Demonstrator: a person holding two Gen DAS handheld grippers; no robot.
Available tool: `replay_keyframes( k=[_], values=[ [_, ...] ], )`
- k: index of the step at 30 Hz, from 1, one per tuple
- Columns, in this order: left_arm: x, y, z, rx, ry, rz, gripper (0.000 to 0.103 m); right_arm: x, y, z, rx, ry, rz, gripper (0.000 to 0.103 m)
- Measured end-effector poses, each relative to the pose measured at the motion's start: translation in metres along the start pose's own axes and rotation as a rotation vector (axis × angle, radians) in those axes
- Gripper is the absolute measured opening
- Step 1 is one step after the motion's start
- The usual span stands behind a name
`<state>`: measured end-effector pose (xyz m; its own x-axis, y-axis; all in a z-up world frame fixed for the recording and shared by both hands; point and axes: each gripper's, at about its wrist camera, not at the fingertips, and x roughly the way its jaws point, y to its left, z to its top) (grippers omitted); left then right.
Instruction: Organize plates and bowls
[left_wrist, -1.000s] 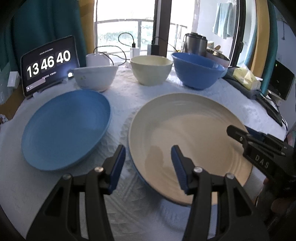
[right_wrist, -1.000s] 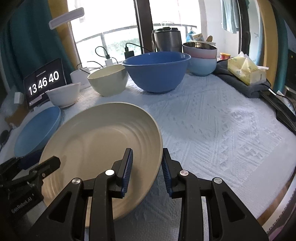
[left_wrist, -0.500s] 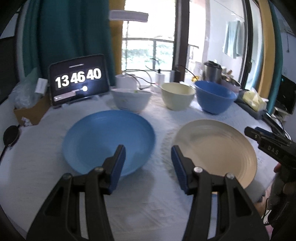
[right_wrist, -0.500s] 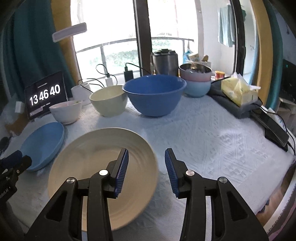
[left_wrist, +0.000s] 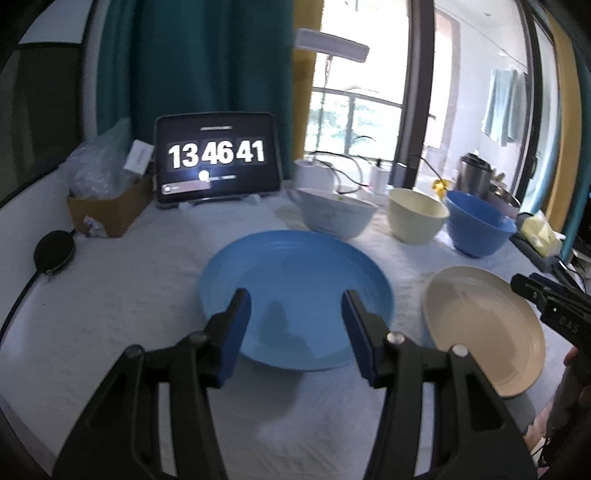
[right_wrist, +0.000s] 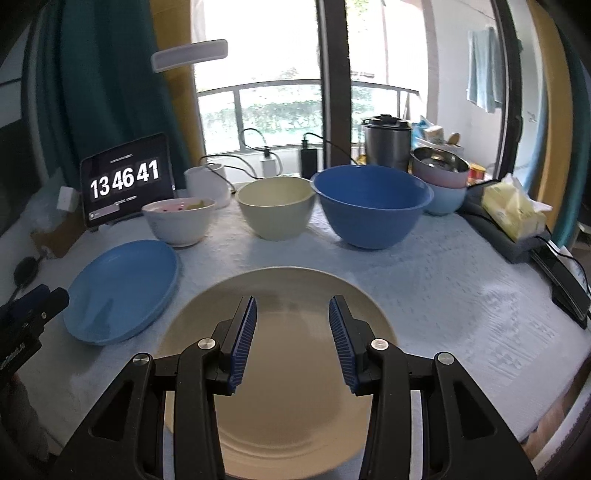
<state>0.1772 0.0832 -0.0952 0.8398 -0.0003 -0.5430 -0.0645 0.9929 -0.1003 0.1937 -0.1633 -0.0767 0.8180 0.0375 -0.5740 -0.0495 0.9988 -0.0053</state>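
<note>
From my left wrist view, my left gripper stands spread, its ribbed blue pads holding nothing, above the near rim of the round blue plate, which lies flat on the white embossed tablecloth. The cream plate, faintly ringed and glossy, lies just right of it, apart. Behind them stand the white bowl, cream bowl and blue bowl in a row. This view alone shows the cardboard box and a black round disc at the left. From my right wrist view, my right gripper is also spread and empty over the cream plate. Only here do I see the stacked pastel bowls, the steel pot and the yellow tissue pack. The tablet clock appears in both.
</note>
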Motion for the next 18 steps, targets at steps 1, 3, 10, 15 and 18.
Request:
replay_keyframes(
  k=[1,3,10,15,18],
  values=[
    [0.001,0.004,0.0,-0.007,-0.002,0.006,0.053,0.001,0.003,0.001,-0.004,0.001,0.006,0.043],
    [0.002,0.012,0.0,-0.019,-0.005,0.021,0.053,0.005,0.011,0.002,-0.012,0.005,0.018,0.043],
    [0.009,0.038,-0.004,-0.063,-0.002,0.062,0.053,0.015,0.035,0.005,-0.042,0.019,0.052,0.043],
    [0.016,0.051,-0.005,-0.085,0.007,0.073,0.053,0.023,0.052,0.006,-0.064,0.034,0.08,0.043],
    [0.022,0.057,-0.005,-0.094,0.014,0.086,0.053,0.027,0.064,0.007,-0.08,0.04,0.099,0.043]
  ],
)
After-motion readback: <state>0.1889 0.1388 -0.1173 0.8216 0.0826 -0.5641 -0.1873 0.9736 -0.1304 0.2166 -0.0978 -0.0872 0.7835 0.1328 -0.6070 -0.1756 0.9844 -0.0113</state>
